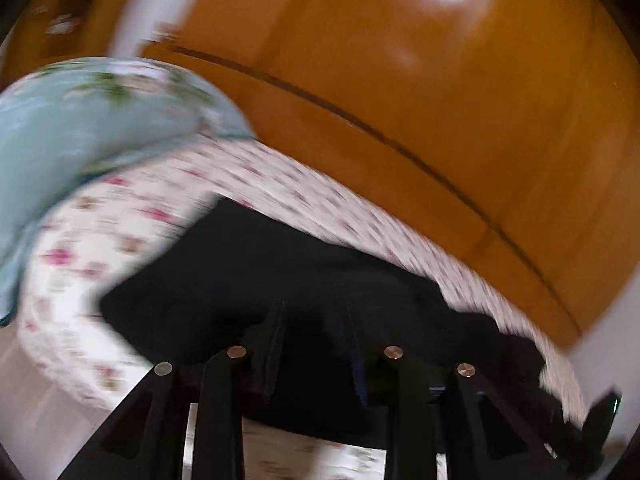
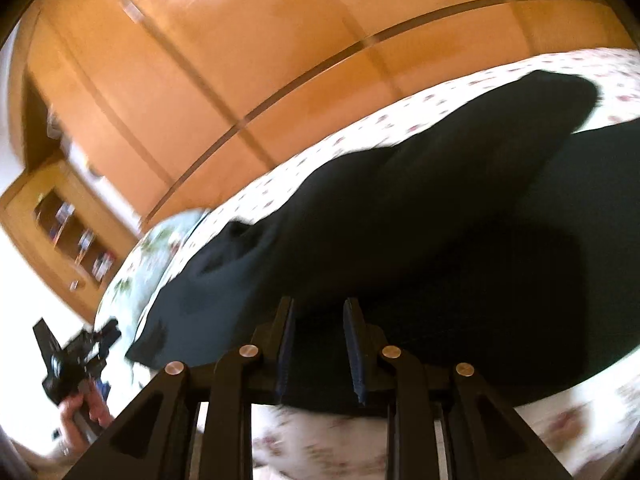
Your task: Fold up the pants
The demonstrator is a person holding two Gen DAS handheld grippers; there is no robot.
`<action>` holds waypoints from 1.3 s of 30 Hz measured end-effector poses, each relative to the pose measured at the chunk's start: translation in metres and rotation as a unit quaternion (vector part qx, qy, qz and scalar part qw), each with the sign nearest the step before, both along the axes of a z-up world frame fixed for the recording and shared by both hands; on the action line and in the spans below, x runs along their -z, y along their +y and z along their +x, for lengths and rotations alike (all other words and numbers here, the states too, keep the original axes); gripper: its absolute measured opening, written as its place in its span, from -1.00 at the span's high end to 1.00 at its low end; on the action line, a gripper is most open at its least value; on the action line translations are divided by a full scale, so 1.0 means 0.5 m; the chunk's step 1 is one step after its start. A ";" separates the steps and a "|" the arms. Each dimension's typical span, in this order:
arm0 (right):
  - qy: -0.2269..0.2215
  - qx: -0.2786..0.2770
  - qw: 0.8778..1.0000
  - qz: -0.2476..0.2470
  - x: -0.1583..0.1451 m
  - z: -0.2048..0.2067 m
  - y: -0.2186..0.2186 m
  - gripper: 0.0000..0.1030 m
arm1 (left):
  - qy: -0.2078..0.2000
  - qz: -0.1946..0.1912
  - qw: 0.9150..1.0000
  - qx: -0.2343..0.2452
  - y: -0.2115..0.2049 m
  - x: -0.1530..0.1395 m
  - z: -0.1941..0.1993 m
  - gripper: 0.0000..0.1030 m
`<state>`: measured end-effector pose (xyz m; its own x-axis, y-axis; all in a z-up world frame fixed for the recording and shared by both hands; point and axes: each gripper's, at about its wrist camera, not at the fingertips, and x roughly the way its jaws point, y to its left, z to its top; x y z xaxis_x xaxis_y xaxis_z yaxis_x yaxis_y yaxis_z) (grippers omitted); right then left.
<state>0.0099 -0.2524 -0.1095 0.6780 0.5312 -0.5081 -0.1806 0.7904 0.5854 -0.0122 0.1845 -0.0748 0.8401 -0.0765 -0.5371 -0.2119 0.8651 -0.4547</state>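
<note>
Dark navy cloth pants lie spread on the floral-print bed sheet. Left hand-held gripper and right hand-held gripper both hover above the fabric, jaws parted, gripping nothing. Frames blurred.

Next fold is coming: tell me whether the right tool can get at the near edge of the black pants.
Probably yes: the right tool hangs open above the black pants on the floral bedsheet, nothing between.
</note>
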 end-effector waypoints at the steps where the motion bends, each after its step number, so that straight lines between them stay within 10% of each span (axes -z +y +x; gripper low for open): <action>1: 0.002 0.017 1.000 0.004 -0.003 0.005 -0.025 0.51 | 0.010 0.007 0.999 0.032 -0.032 0.008 0.028 0.43; 10: 0.046 0.129 0.990 0.018 -0.002 0.109 -0.231 0.33 | 0.108 0.101 0.986 0.071 -0.126 0.097 0.147 0.43; 21: 0.113 0.263 0.951 0.116 0.050 0.296 -0.484 0.33 | 0.067 0.101 0.988 0.093 -0.116 0.120 0.122 0.44; 39: 0.071 0.265 0.957 0.090 0.004 0.330 -0.488 0.77 | 0.058 0.114 0.988 0.089 -0.123 0.123 0.117 0.44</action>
<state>0.1750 -0.4963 -0.1116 0.8078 0.2187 -0.5474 0.3097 0.6327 0.7098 0.0462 0.1229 -0.1360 0.7563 -0.0839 -0.6488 -0.0859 0.9704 -0.2257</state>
